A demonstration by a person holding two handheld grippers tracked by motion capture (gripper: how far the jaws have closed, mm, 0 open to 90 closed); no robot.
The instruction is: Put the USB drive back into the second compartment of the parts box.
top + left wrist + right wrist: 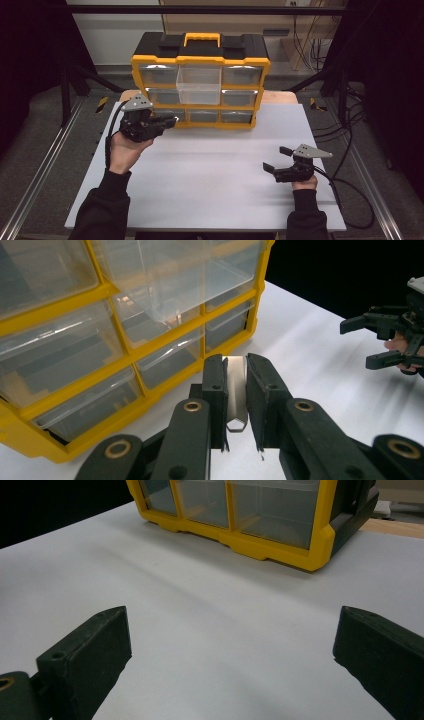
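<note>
Fingers of left gripper [236,405] clamp a metal strip [235,392]; right gripper [230,645] gapes.

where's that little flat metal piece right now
The metal piece is clamped between the jaws of the left gripper, at the table's left side, just in front of the bottom-left drawers of the yellow organizer.

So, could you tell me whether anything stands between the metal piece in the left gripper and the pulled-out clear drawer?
Nothing visible does. The left gripper grips a flat silver metal piece near the yellow-framed organiser; its clear plastic drawer, top middle, sticks out above with open space between.
</note>
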